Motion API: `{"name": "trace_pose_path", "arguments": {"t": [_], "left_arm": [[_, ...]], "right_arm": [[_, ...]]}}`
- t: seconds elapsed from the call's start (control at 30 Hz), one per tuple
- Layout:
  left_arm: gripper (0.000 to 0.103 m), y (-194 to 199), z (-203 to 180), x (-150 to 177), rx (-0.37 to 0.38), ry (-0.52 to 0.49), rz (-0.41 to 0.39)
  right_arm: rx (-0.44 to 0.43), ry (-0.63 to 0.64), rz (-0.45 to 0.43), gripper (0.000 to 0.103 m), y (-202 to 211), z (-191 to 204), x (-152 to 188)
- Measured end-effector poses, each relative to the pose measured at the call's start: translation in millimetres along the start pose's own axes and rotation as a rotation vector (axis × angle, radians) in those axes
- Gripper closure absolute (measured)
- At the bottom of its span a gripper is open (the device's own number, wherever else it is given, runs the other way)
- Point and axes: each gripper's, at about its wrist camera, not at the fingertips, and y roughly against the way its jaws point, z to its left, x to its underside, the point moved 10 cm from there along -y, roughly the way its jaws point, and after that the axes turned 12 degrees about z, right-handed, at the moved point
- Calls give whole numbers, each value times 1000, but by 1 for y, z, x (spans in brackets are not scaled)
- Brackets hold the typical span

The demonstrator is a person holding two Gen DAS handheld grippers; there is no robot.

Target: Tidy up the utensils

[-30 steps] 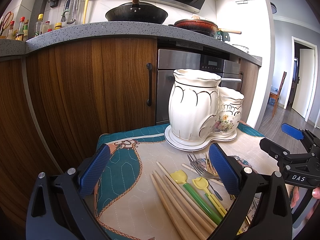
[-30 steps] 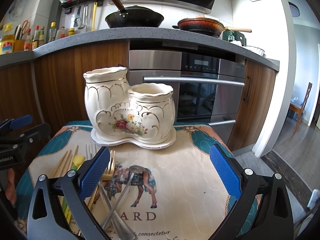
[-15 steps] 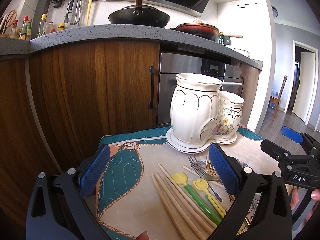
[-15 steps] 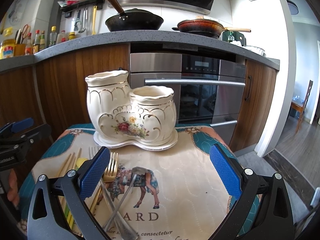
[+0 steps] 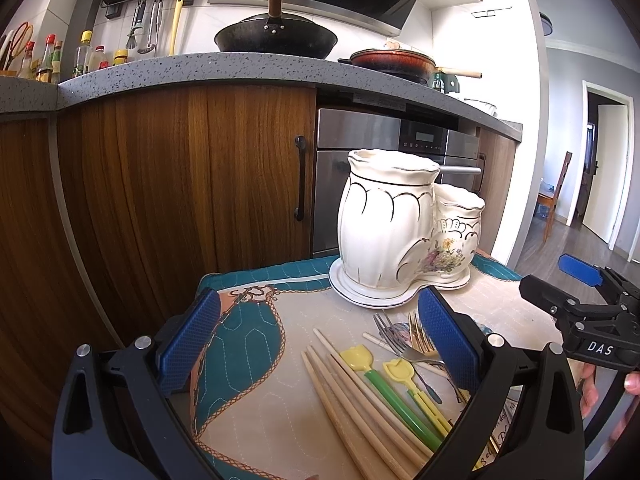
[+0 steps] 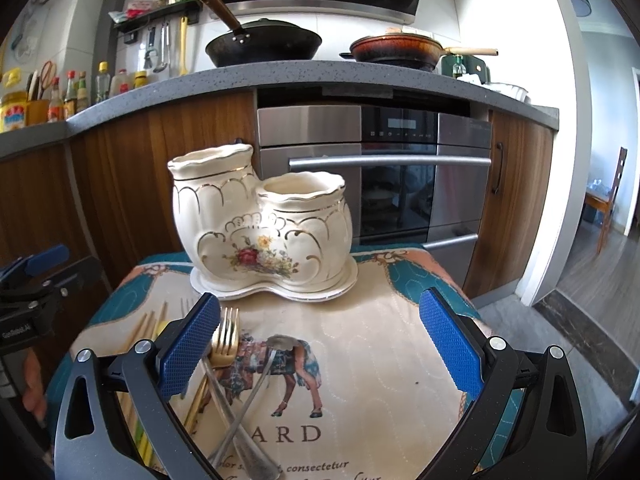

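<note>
Kitchen, quilted mat (image 6: 360, 360) before oven (image 6: 376, 168) | holder (image 6: 264, 232) at mat's far edge, both cups empty | chopsticks (image 5: 360, 396), yellow spoons (image 5: 384, 380), forks (image 6: 226, 336) lay near side of holder | left gripper (image 5: 320, 344) spread wide, empty | right gripper (image 6: 320, 344) spread wide, empty

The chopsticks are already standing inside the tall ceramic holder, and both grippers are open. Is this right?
Not quite. The left wrist view shows the chopsticks lying flat on the mat, in front of the ceramic holder. Both the left gripper and right gripper are indeed open.
</note>
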Motion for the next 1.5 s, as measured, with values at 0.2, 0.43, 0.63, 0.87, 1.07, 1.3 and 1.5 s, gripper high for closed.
{"name": "trace_pose_path", "arguments": {"t": [0.2,0.43,0.63,0.87,1.07,1.3,1.5], "left_arm": [[5,-6,2,4,10,4,53],[5,-12,1,7,-19,-27,124],[5,-16,1,15,-54,-56,194],[16,-19,25,27,-103,-26,309],[34,-18,24,45,-66,-30,403],[67,-31,0,73,-29,-76,508],[78,-45,-6,85,-16,-67,553]], "right_arm": [[52,7,39,4,-5,-3,2],[47,-19,114,4,-13,-8,8],[43,-2,132,4,-14,-7,11],[-18,20,192,6,-19,1,19],[-43,32,230,25,-25,2,23],[-87,5,278,43,-30,-7,29],[-92,-16,309,48,-35,-13,35]]}}
